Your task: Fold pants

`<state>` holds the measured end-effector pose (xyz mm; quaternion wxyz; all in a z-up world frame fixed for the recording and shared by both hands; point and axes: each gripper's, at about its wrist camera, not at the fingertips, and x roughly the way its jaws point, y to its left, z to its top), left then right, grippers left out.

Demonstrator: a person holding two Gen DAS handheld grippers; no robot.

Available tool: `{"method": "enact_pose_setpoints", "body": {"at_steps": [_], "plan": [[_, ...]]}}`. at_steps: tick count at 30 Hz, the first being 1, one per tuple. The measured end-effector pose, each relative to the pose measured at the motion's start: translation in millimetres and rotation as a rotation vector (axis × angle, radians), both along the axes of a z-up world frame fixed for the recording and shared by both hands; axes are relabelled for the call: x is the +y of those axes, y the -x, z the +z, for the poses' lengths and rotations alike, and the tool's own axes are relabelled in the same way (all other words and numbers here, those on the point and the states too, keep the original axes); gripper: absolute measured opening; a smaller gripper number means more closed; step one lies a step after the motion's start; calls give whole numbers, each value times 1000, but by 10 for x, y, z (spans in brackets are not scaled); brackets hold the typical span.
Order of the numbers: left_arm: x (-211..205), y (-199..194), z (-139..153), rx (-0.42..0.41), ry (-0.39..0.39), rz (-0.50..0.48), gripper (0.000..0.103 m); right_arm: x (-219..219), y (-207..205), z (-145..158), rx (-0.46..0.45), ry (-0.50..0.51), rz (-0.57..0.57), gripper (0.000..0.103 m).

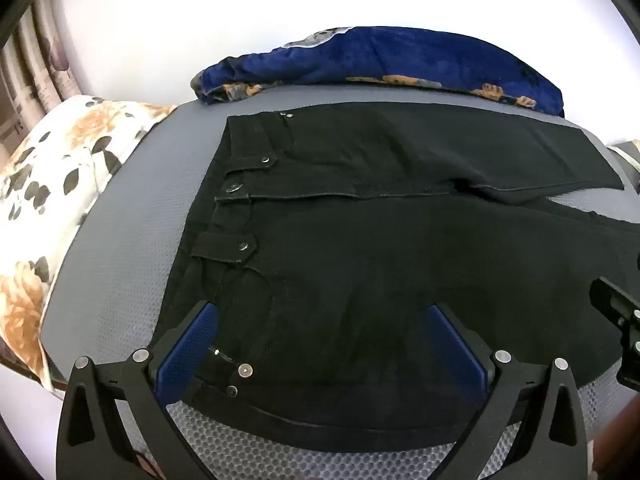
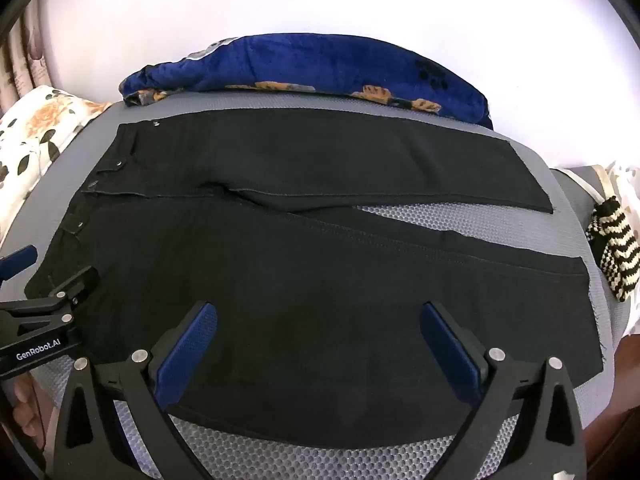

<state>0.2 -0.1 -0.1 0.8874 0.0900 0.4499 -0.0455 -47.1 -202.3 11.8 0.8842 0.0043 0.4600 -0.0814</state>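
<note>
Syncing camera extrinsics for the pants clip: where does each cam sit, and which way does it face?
Left wrist: on the left gripper, angled down at the waistband end of the black pants; own open fingers show, right gripper at the right edge.
Right wrist: on the right gripper, angled down at the near leg; open fingers, left gripper and a hand show.
Shared: pants, grey mat, blue blanket.

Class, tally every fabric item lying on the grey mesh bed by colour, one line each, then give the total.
Black pants: 1
Blue blanket: 1
White floral pillow: 1
Black-and-cream striped knit: 1
Total: 4
</note>
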Motion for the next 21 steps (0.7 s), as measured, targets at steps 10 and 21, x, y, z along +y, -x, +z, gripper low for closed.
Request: {"method": "enact_pose_setpoints", "body": {"at_steps": [10, 21], "plan": [[60, -57, -111, 54, 55, 12, 102, -30, -16, -21, 3, -15, 2, 101], [95, -54, -134, 46, 55, 7, 101, -31, -24, -23, 15, -7, -3, 101]]}}
